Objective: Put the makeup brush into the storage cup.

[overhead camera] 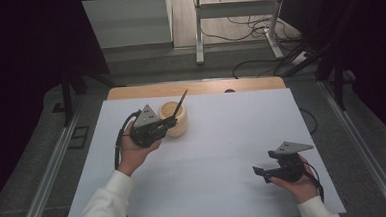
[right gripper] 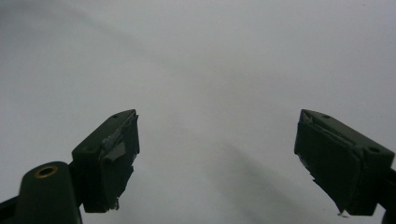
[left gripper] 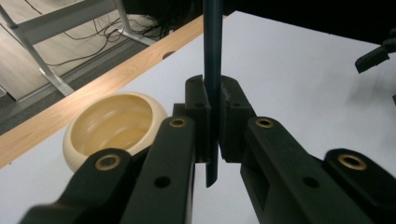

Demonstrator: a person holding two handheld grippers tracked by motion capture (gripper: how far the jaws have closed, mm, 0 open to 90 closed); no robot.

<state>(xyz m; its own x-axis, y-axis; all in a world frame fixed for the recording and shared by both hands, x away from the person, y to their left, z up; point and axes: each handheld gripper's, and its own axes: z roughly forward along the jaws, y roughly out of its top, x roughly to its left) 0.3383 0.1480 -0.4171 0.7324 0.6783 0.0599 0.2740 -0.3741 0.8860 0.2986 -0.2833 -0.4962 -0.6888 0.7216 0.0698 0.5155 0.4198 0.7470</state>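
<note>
The left gripper (overhead camera: 167, 123) is clamped on a thin dark stick (left gripper: 212, 70), which stands up between its jaws just beside the cream bowl (overhead camera: 173, 118) at the far left of the white table (overhead camera: 232, 136) — the grip sits low on the stick, so it could pivot or slip, and the long free end might knock the bowl's rim. The right gripper (overhead camera: 260, 172), jaws wide apart and holding nothing, hovers near the table's front right edge — open surface lies between the two.
</note>
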